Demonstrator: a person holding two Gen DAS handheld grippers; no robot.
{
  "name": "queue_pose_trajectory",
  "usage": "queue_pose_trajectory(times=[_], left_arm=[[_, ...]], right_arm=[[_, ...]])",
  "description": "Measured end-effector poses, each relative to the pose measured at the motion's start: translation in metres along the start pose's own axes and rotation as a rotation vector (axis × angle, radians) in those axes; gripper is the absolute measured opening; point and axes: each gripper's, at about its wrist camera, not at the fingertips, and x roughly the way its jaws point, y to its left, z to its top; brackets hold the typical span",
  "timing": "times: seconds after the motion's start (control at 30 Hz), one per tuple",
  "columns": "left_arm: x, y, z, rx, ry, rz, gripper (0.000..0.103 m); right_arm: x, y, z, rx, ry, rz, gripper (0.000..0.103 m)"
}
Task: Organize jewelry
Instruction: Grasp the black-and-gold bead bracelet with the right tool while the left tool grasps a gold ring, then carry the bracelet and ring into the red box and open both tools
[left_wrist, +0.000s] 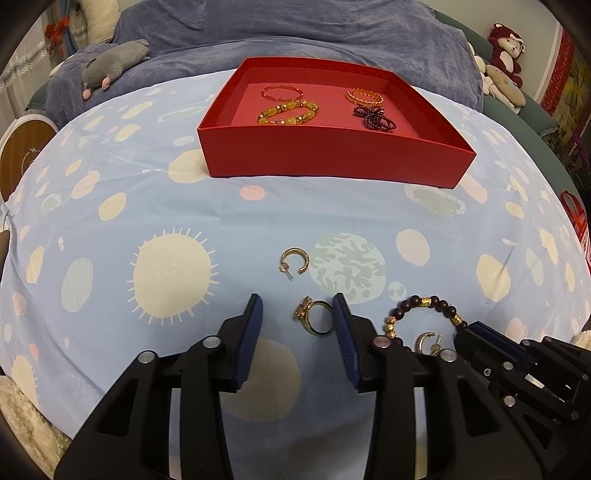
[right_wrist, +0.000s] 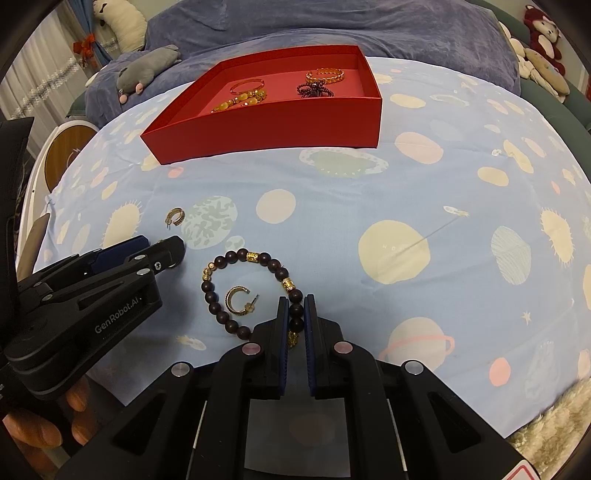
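A red box (left_wrist: 332, 155) at the far side of the cloth holds two gold bangles, a yellow bead bracelet (left_wrist: 288, 112) and a dark beaded piece (left_wrist: 375, 118). My left gripper (left_wrist: 297, 308) is open, its jaws on either side of a gold ring (left_wrist: 314, 316) lying on the cloth. A gold hoop earring (left_wrist: 294, 260) lies just beyond it. My right gripper (right_wrist: 296, 308) is closed on the dark bead bracelet (right_wrist: 243, 284), which still rests on the cloth. A second hoop earring (right_wrist: 238, 300) lies inside the bracelet's loop.
The blue planet-print cloth (right_wrist: 369, 192) covers the surface. A grey plush toy (left_wrist: 114, 64) and purple blanket lie behind the box (right_wrist: 277, 122). More plush toys (left_wrist: 506, 70) sit at far right. The left gripper's body (right_wrist: 92, 302) is close to the bracelet's left side.
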Motion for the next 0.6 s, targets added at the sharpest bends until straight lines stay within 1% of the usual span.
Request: queue_pose_trajectory(times=[0.07,0.1,0.37,0.6], left_arm=[[-0.001,0.004,0.0,-0.009,0.001,-0.018,0.017],[-0.001,0.006,0.0,-0.011,0.002,-0.023,0.011],[-0.009,0.014,-0.005,-0.026,-0.009,-0.069,0.009],[-0.026,0.021,-0.002,-0.053,-0.033,-0.088,0.009]], right_arm=[[0.0,0.0,0.0,0.003,0.0,0.002,0.008],[0.0,0.0,0.0,0.005,0.0,0.003,0.008],[-0.002,-0.004,-0.001,0.037,0.006,0.029,0.008],[-0.023,-0.002,0.006,0.057,-0.041,0.057,0.008]])
